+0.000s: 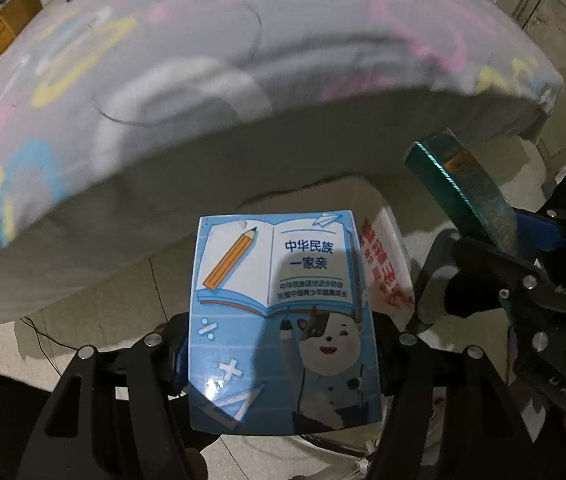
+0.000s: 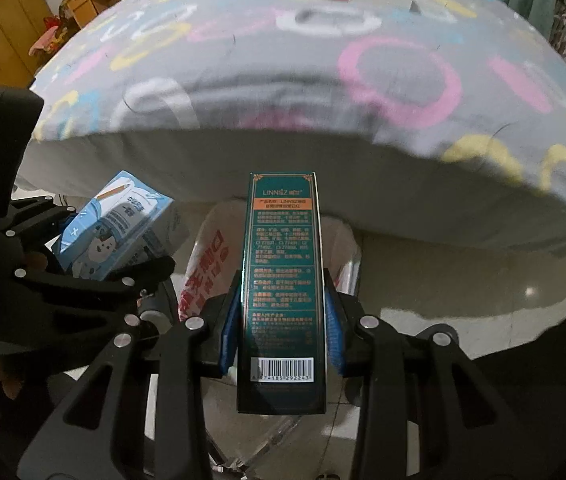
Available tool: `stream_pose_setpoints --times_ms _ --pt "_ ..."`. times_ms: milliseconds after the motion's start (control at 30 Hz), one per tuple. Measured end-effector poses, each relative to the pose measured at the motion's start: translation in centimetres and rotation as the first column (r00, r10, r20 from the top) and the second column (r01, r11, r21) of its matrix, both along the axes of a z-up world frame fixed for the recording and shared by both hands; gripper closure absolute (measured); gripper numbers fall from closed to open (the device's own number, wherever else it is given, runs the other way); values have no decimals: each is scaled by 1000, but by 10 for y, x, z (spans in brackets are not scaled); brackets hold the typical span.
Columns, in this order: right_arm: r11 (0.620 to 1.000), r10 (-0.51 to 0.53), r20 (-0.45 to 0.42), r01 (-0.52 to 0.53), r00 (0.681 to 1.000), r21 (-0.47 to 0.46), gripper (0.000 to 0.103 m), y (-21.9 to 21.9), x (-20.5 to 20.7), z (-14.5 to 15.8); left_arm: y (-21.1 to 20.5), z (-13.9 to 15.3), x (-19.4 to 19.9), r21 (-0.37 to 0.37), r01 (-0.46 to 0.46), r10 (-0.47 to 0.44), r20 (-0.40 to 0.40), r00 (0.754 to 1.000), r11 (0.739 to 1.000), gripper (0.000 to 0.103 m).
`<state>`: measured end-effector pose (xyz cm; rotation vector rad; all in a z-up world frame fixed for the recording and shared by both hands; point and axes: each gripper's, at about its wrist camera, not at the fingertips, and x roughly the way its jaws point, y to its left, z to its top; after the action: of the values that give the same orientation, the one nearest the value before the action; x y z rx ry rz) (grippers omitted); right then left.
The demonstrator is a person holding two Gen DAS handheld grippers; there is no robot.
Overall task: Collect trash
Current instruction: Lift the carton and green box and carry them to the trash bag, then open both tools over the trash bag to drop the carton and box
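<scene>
Cartons fill both my tongs: my left gripper (image 1: 283, 356) pinches the blue carton (image 1: 283, 320) at lower centre, my right gripper (image 2: 283, 316) clamps the green box (image 2: 283, 280), both above the bag (image 2: 203, 264) beside the bed (image 2: 283, 80).

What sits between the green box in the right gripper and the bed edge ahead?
Only the bag-lined bin and bare floor, below the green box; right wrist view.

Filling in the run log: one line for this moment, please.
left hand-held gripper: shut on blue carton | right hand-held gripper: shut on green box | both over bin with white bag | bed behind
</scene>
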<state>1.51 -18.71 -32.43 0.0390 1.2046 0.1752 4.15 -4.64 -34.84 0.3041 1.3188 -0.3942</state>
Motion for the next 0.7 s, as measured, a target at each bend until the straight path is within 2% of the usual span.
stream_pose_setpoints --times_ms 300,467,533,567,600,700 --pt "1000 8 -79 -8 997 -1 68 -1 20 -44 -9 -52 13 70 19 -15 -51 999 997 39" --pt "1000 13 -120 -12 993 12 67 0 23 -54 -8 -62 13 95 20 -13 -81 997 995 38" --pt "1000 13 -124 -12 992 8 61 0 24 -55 -10 -65 13 117 28 -18 -83 996 993 37" --pt "1000 8 -121 -7 993 6 50 -1 25 -55 -12 -67 13 127 30 -20 -81 997 991 29" --pt "1000 -2 -119 3 993 11 43 -2 26 -54 -13 -68 12 134 30 -20 -79 997 991 16" --pt "1000 -10 -115 14 993 27 37 -6 25 -50 -11 -68 14 120 20 -8 -98 995 993 12"
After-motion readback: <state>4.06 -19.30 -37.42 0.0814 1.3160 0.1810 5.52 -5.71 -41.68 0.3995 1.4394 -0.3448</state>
